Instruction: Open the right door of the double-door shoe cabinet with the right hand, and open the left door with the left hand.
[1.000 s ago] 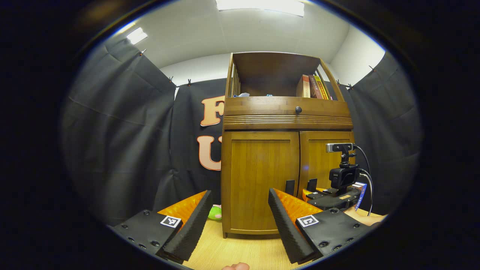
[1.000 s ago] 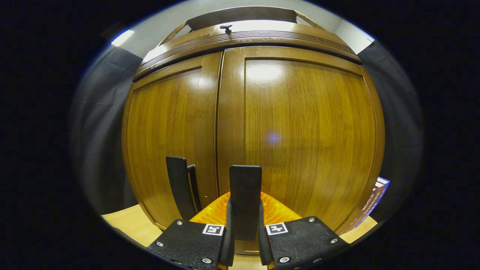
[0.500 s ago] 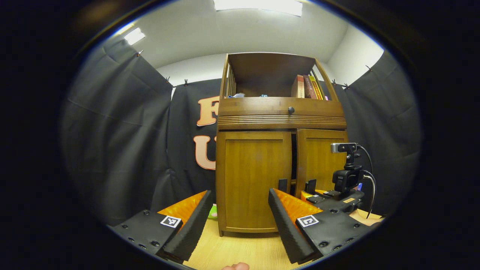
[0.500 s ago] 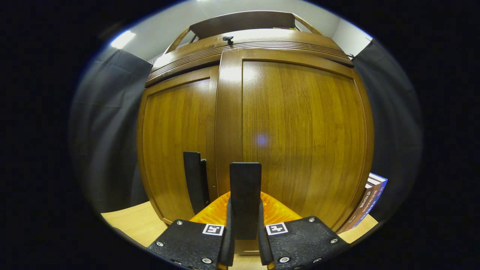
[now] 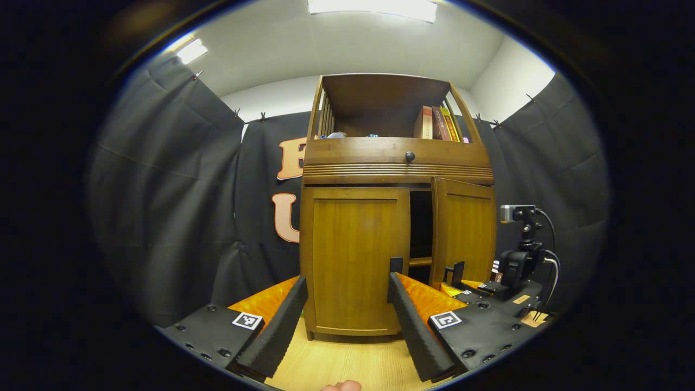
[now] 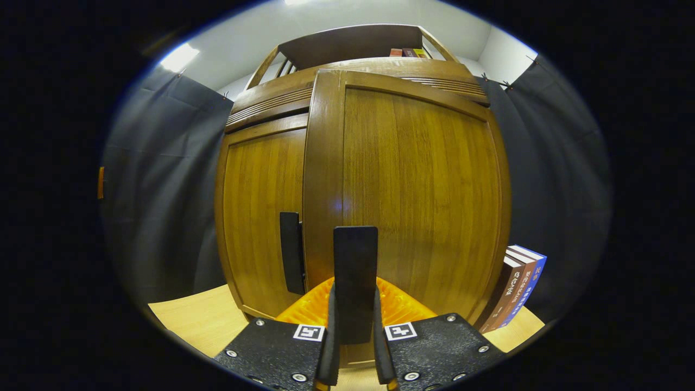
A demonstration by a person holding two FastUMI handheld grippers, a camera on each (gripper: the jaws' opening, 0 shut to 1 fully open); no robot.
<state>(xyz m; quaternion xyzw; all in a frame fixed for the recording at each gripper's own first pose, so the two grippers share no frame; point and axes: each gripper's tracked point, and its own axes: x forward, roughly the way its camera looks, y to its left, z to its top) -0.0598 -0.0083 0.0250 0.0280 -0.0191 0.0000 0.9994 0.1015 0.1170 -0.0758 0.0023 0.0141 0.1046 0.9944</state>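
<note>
1. I see the shoe cabinet (image 5: 396,217) standing on a light wooden table (image 5: 347,364) in front of the black cloth wall; I place everything else against the cabinet.
2. Books (image 5: 434,124) stand in its open top shelf at the right, above a drawer with a dark knob (image 5: 410,157). More books (image 6: 516,288) lean just beside the cabinet's right side.
3. The right door (image 5: 464,231) is swung partly open, with a dark gap between it and the closed left door (image 5: 355,255).
4. My right gripper (image 6: 353,336) is clamped on the right door's handle (image 6: 355,282), both fingers pressing it.
5. My left gripper (image 5: 345,320) hangs in front of the left door, fingers wide apart, holding nothing. The left door's handle (image 5: 396,265) is beyond its right finger.
</note>
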